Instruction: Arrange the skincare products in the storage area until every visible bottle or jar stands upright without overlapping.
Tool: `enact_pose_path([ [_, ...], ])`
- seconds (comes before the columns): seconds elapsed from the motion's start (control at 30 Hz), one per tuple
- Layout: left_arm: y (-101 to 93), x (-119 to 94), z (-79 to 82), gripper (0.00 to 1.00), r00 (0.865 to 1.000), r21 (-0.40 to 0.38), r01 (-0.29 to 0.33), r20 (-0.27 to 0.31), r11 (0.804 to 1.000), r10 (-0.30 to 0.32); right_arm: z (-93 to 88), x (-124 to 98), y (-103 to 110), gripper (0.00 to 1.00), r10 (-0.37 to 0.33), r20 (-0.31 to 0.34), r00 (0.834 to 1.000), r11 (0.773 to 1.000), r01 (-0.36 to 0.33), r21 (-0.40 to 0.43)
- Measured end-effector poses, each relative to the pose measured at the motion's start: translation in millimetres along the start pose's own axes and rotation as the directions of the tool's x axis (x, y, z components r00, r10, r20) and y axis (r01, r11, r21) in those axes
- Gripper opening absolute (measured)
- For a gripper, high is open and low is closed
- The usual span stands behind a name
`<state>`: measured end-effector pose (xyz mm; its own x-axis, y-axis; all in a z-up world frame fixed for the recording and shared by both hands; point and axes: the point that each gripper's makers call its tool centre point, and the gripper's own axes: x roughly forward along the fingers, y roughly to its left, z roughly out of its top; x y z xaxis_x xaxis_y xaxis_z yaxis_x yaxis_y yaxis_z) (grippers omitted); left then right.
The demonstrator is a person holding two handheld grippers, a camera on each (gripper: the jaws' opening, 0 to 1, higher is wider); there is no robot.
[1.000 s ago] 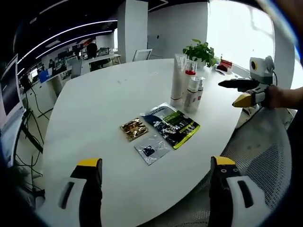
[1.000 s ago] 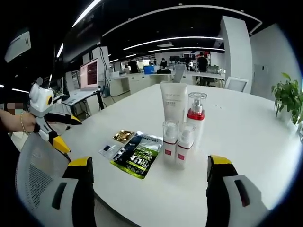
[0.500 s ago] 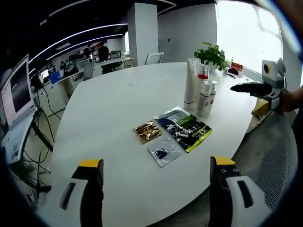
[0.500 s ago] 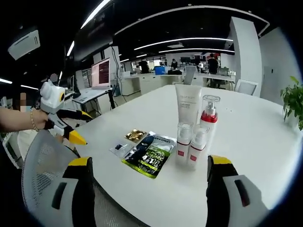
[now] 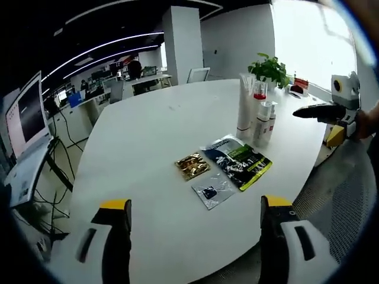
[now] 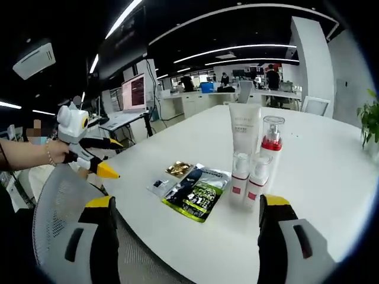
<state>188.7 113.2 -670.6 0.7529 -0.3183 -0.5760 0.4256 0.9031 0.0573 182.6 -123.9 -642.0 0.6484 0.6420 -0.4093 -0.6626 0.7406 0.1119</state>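
White oval table (image 5: 148, 136) (image 6: 331, 177), office setting. Skincare group, four pieces, all upright and standing close together: one white tube (image 6: 244, 131) (image 5: 245, 109) standing on its cap; one clear pump bottle with red collar (image 6: 270, 142) (image 5: 259, 94) just beside it; two small white bottles with red labels (image 6: 248, 179) (image 5: 264, 121) in front, side by side and touching or nearly so. In the right gripper view the group sits just right of centre, at about 2 o'clock from the middle; in the left gripper view it sits at about 2 o'clock, near the far table edge. Flat items lying on the table beside the group: one dark sachet with green print (image 6: 197, 193) (image 5: 238, 163); one gold foil sachet (image 6: 179, 169) (image 5: 192, 166); one small clear sachet (image 6: 159, 186) (image 5: 212, 192). In the right gripper view the sachets lie toward 9 o'clock of the bottles. Potted plant (image 5: 270, 68) (image 6: 370, 118) at the far table edge, behind the bottles in the left gripper view. Mesh office chair (image 6: 65, 219) (image 5: 349, 195) at the near edge. Left gripper (image 5: 195, 242) (image 6: 109, 158): jaws spread wide, nothing between them, held over the near table edge. Right gripper (image 6: 186, 242) (image 5: 314, 110): jaws spread wide, nothing between them, held apart from the bottles. Monitor (image 5: 26, 115) (image 6: 133, 93) on a desk beyond the table.
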Motion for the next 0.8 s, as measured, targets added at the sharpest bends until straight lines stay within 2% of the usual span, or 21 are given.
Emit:
enact_pose_path([
  [0.17, -6.6, 3, -2.0, 0.89, 0.999, 0.016, 0.037, -0.012, 0.999, -0.037, 1.2, 0, -6, 0.99, -0.039, 0.007, 0.999, 0.999, 0.039, -0.018],
  [0.27, -10.1, 2, 3.9, 0.91, 0.999, 0.012, 0.050, 0.020, 0.999, -0.051, 1.1, -1, -15, 0.99, -0.075, 0.010, 0.997, 0.997, 0.075, -0.013],
  [0.43, -12.6, 2, 2.8, 0.89, 0.998, 0.000, 0.068, 0.018, 0.998, -0.068, 1.9, -4, -26, 0.99, -0.131, 0.016, 0.991, 0.991, 0.131, 0.002],
  [0.8, -8.9, 0, 6.2, 0.89, 0.998, -0.012, 0.047, 0.035, 0.999, -0.047, -1.5, -3, -28, 0.99, -0.139, -0.004, 0.990, 0.990, 0.138, -0.007],
])
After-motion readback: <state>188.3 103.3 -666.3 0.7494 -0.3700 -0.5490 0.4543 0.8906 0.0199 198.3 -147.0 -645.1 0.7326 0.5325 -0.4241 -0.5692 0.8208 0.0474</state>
